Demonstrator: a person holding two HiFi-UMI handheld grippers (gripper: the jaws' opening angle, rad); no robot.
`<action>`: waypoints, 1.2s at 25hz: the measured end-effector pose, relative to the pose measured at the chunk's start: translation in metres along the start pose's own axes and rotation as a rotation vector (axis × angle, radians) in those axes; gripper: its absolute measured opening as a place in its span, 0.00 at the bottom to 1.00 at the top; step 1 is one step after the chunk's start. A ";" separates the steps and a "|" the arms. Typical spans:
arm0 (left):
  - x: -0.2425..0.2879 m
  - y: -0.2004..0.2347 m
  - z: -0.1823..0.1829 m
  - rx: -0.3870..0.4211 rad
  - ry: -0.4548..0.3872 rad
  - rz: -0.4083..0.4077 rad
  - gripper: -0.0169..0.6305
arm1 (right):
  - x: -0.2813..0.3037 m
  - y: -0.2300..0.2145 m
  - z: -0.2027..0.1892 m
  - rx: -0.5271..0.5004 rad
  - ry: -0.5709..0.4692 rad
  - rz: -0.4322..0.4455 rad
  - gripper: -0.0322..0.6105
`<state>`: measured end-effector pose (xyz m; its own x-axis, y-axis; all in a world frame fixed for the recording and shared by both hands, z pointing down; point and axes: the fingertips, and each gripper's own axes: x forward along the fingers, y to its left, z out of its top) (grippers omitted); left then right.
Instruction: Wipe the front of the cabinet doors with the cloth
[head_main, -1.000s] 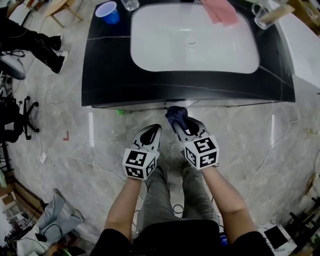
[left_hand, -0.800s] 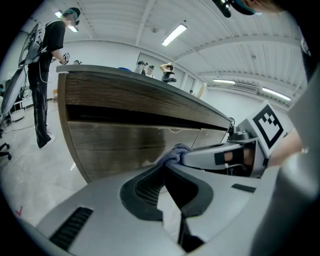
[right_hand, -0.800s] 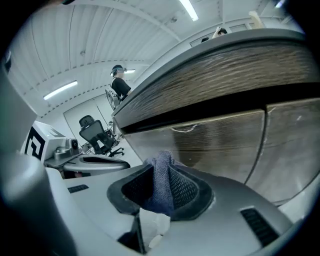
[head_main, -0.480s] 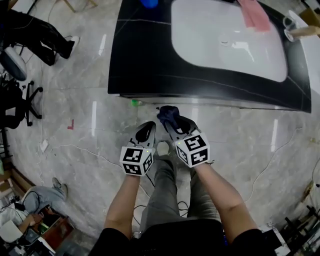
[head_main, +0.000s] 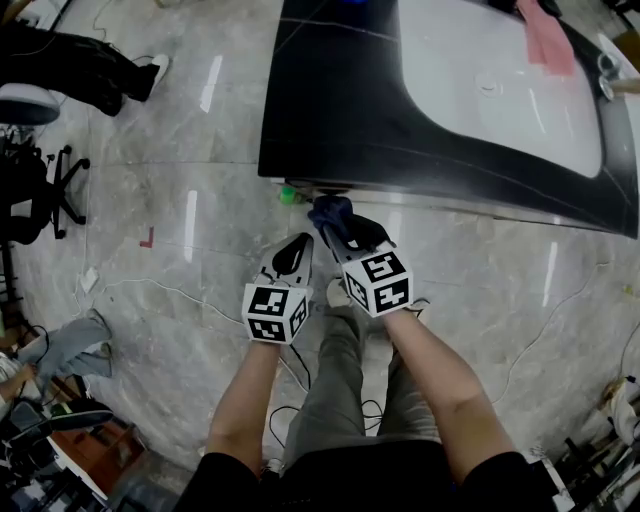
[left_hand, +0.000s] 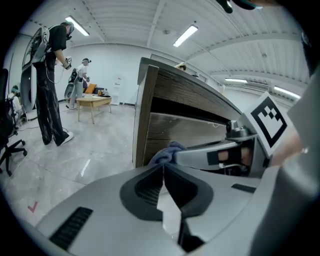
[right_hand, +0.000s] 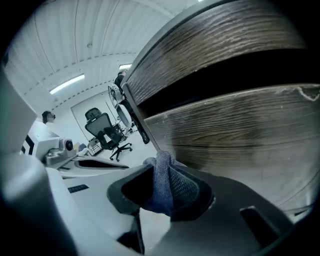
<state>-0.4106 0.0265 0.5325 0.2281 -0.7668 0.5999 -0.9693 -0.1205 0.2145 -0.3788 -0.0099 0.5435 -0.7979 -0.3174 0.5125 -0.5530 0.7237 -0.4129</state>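
The cloth (right_hand: 161, 172) is dark blue with a knitted, slightly waffly weave. It's bunched into a fold and pinched between the jaws of the right gripper (head_main: 350, 232), with a rumpled tuft poking out past the tips. In the head view that tuft sits just under the overhang of the countertop (head_main: 340, 100), close to the cabinet's left corner. The right gripper view puts it right up at the cabinet door (right_hand: 240, 135) — I can't tell whether it's actually touching.

The door fronts are matte grey-brown wood with long streaky grain, and a dark gap runs between the upper and lower panels. The countertop is a glossy black slab with faint pale veins, and a smooth white rounded sink (head_main: 500, 100) is set into it. The floor (head_main: 180, 250) is polished grey marble-look tile.

The left gripper (left_hand: 162, 167) has its jaws pressed together on nothing — it hangs just beside the right one, off the cabinet.
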 end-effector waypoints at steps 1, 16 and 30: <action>0.000 0.002 -0.001 -0.004 -0.001 0.002 0.05 | 0.005 0.000 0.001 -0.001 0.000 -0.003 0.21; 0.018 -0.010 0.005 -0.006 0.001 -0.012 0.05 | -0.009 -0.044 0.003 0.013 -0.018 -0.081 0.21; 0.060 -0.111 0.012 0.063 0.017 -0.115 0.05 | -0.101 -0.132 -0.008 0.037 -0.062 -0.198 0.21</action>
<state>-0.2906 -0.0135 0.5351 0.3391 -0.7352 0.5869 -0.9404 -0.2471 0.2338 -0.2233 -0.0685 0.5527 -0.6852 -0.4892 0.5396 -0.7081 0.6209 -0.3362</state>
